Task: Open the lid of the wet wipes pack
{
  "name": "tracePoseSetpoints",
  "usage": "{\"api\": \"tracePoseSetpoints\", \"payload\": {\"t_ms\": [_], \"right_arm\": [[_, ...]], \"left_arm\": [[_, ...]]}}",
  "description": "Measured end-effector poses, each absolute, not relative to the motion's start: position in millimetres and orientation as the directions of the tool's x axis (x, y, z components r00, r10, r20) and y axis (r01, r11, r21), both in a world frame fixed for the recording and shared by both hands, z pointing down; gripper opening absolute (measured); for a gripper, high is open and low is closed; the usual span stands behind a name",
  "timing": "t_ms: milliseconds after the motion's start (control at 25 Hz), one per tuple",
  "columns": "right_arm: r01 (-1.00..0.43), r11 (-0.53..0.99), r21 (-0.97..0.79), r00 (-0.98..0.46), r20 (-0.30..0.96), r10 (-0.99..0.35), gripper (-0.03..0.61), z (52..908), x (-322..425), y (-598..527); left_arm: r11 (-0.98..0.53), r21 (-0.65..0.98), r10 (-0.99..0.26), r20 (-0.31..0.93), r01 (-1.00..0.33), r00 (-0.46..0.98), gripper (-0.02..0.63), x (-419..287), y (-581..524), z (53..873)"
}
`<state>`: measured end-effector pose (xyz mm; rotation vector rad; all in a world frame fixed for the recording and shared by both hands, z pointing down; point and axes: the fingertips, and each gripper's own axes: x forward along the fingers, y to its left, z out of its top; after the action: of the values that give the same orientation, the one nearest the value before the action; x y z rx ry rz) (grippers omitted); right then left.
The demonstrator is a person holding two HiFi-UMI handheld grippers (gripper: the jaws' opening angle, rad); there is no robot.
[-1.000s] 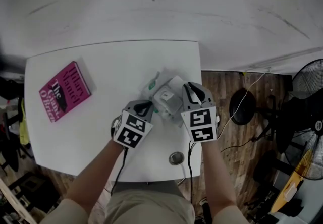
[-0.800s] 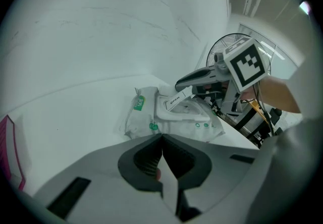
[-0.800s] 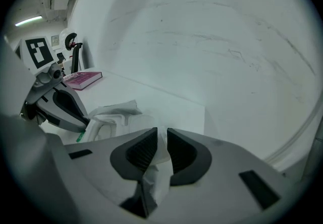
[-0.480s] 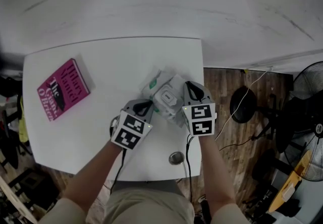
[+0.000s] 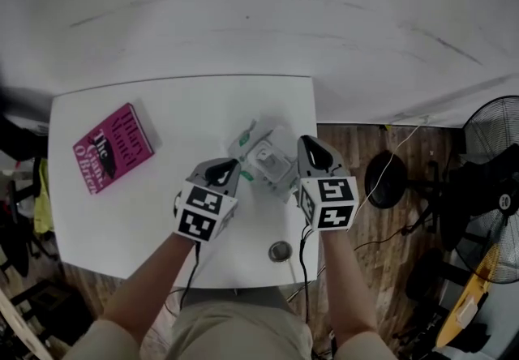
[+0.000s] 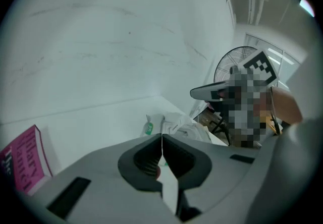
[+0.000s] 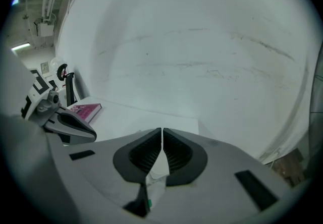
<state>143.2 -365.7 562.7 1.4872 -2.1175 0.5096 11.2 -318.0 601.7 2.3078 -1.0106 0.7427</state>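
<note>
The wet wipes pack [image 5: 263, 157], white with a green patch and a grey-white lid on top, hangs between my two grippers above the white table [image 5: 162, 107]. My left gripper [image 5: 230, 169] is shut on the pack's near-left edge; in the left gripper view a thin white film [image 6: 162, 140] runs between the closed pads and the pack [image 6: 176, 126] bulges beyond. My right gripper [image 5: 303, 144] is shut on the pack's right edge, with white film [image 7: 157, 170] pinched low between its pads. The lid lies flat.
A pink book [image 5: 112, 147] lies at the table's left. A small round metal piece [image 5: 280, 251] sits near the front edge. The table's right edge is close under my right gripper. A fan [image 5: 495, 127] and a black stand [image 5: 388, 176] are on the wooden floor.
Both grippers have come up and closer to the camera with the pack between them. The right gripper has rolled somewhat.
</note>
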Motion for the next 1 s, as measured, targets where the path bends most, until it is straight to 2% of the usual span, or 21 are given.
{"api": "tracePoseSetpoints", "payload": {"t_ms": [560,1000], "right_arm": [[-0.901,0.431,0.058,-0.395,0.305,-0.867,0.031,356.1,104.4,-290.6],[-0.888,0.454,0.074,-0.440,0.154,-0.885,0.031,260.8,86.5,-212.9]], "left_arm": [[-0.600,0.092,-0.694,0.436,-0.795,0.574,0.023,-23.6,-306.8,421.1],[-0.614,-0.022,-0.764,0.269,-0.789,0.587,0.023,-47.6,-246.5,309.5]]}}
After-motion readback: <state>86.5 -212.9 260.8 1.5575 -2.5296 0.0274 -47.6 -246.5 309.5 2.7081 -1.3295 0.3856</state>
